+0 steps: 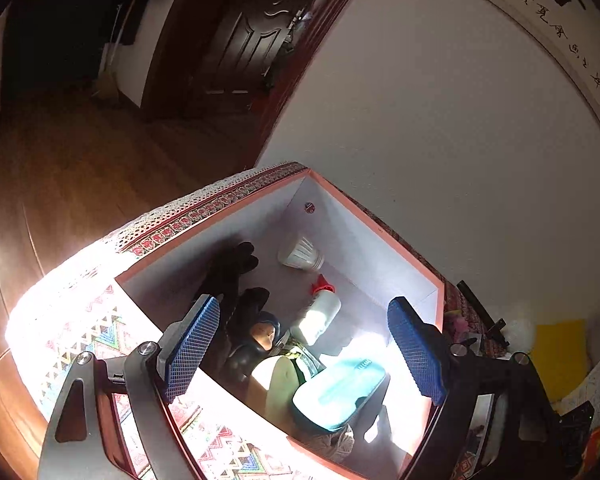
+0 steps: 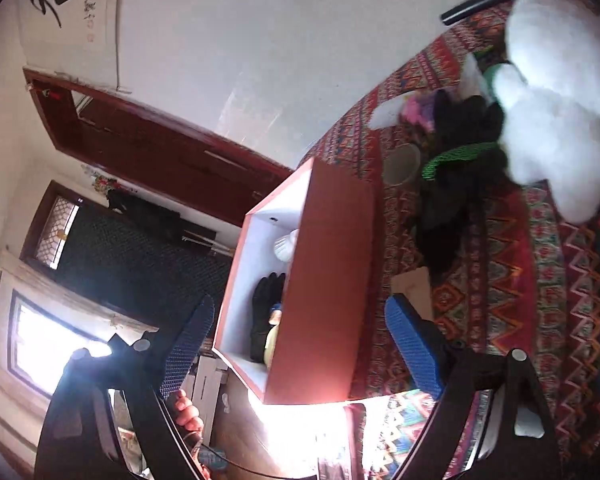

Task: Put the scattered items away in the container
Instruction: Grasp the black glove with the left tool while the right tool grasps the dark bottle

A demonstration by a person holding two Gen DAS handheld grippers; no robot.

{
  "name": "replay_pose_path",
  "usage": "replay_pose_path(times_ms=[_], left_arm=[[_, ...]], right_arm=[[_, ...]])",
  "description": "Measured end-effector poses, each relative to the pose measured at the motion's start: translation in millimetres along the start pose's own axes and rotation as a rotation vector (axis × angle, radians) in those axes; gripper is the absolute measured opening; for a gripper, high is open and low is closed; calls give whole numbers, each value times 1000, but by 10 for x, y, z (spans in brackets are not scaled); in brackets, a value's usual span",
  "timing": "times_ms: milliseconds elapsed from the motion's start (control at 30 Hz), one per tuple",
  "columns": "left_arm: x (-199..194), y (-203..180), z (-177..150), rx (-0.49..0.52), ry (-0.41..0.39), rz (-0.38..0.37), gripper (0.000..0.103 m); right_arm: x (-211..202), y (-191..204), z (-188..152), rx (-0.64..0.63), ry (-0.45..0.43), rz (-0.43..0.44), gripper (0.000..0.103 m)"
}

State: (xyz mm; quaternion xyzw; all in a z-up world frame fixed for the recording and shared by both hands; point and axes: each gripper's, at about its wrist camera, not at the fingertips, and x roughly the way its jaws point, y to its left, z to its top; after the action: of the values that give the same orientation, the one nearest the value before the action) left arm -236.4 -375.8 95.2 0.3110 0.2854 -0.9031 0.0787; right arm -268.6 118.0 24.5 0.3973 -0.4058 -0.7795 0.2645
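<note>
Hard to make out: glare washes the near rim of the box (image 1: 380, 232) and the patterned cloth on the worktop (image 1: 100, 320). Inside the box, left to right: black glove (image 1: 236, 264), doll head (image 1: 266, 330), white bottle with red cap (image 1: 320, 312), bulb (image 1: 302, 254) at the far end, teal case (image 1: 340, 388) partly overexposed. The left claw (image 1: 304, 348) hangs over the box, jaws wide, gripping nothing. The right claw (image 2: 300, 344) stands wide, empty, straddling the box's orange side wall (image 2: 324, 280). On the worktop, a black heap (image 2: 456, 168) and white plush (image 2: 556, 120) lie outside. Fingers (image 2: 188, 412) show at the lower left.
</note>
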Motion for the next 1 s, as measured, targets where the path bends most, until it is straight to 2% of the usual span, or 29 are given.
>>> replay_pose_path(times_ms=[133,267,433,533,600,700,867,1000], left_arm=[[51,-453,-156,112,28,-45,86],[159,-1141,-502,295,71,-102,86],[497,-1924,-1206,507,156,-138,86],[834,-2208,-1631,603,223,-98,86],[1084,-2302,-1837,636,271,-42,86],[1369,-2330,-1954,627,317,-13,86],[1646,-2556,-1857,645,286,-50,86],[2030,-2908,-1886,718,328,-73,86]], right_arm=[[-428,-599,-10,104,-109,-64,88],[-588,-1051,88,223,-152,-54,88],[-538,-1319,160,263,-139,-44,88],[-485,-1379,149,271,-116,-35,88],[-462,-1396,139,270,-101,-23,88],[-461,-1399,119,253,-90,-18,88],[-491,-1519,148,278,-94,-15,88],[-441,-1585,250,312,-85,43,88]])
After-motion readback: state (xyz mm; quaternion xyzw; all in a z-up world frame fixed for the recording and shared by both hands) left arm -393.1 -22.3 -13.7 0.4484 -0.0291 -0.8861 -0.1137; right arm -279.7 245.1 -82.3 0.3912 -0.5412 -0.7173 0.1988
